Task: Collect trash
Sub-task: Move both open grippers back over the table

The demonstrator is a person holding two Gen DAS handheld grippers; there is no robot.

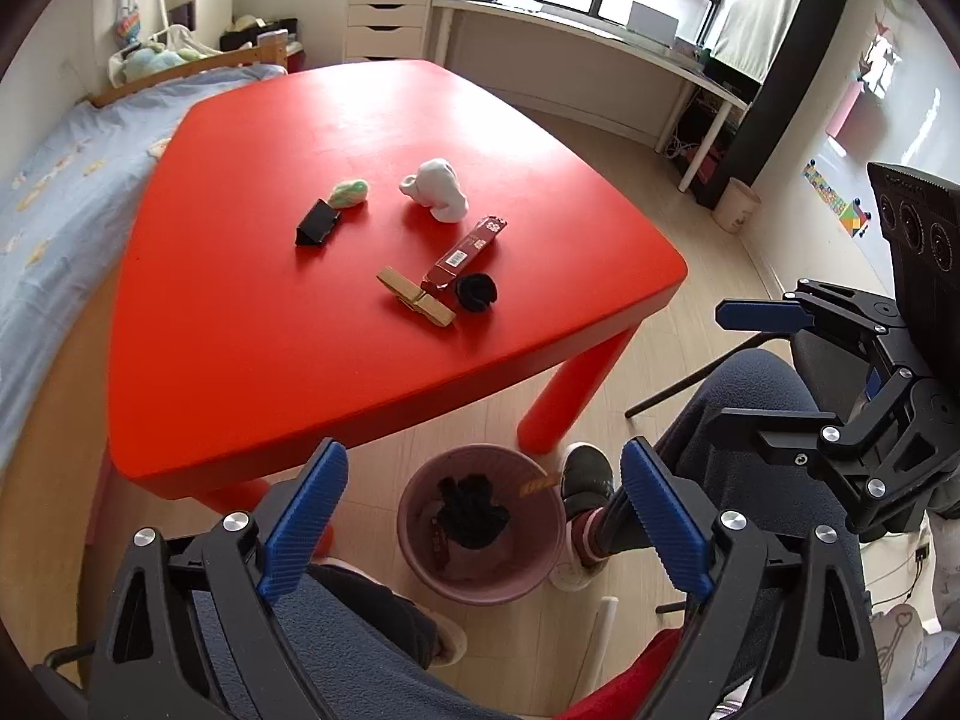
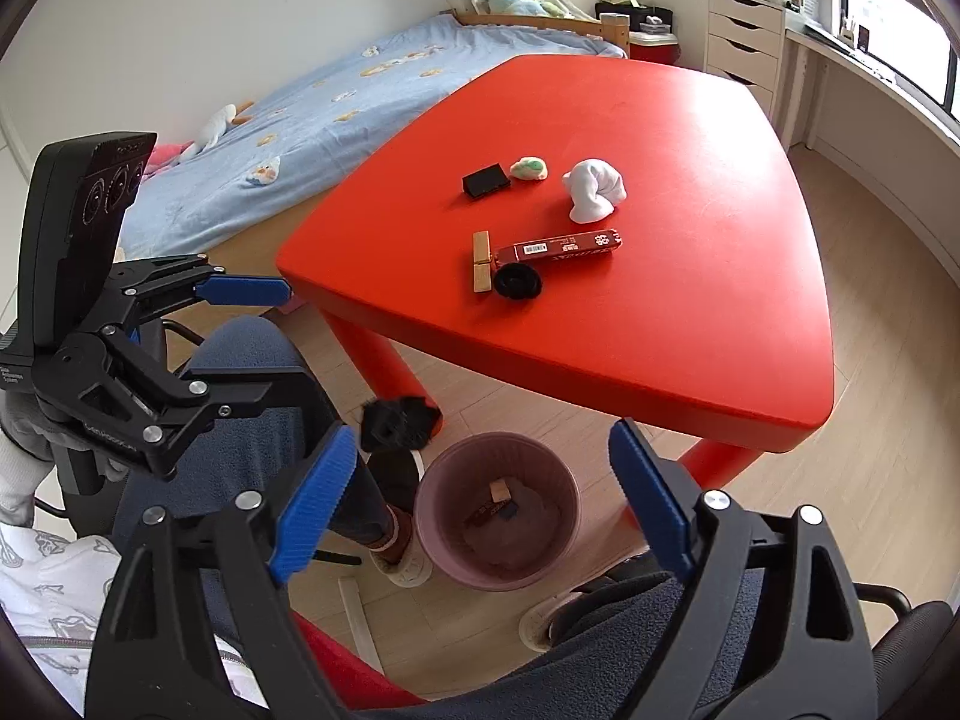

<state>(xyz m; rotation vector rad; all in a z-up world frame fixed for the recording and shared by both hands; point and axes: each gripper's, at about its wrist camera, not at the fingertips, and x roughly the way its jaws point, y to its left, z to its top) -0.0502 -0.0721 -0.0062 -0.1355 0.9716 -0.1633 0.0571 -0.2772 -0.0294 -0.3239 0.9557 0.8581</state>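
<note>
Right wrist view: we are holding both grippers, left (image 2: 282, 348) and right (image 2: 480, 504), spread wide and empty. A black wad (image 2: 399, 423) is hanging in midair above the pink bin (image 2: 498, 576), beside the red table (image 2: 660, 360).

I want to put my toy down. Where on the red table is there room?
The red table is bare along its near edge, in front of the clothespin, and across its far half beyond the white wad. It is crowded mid-table, around the red box and black clip.
</note>
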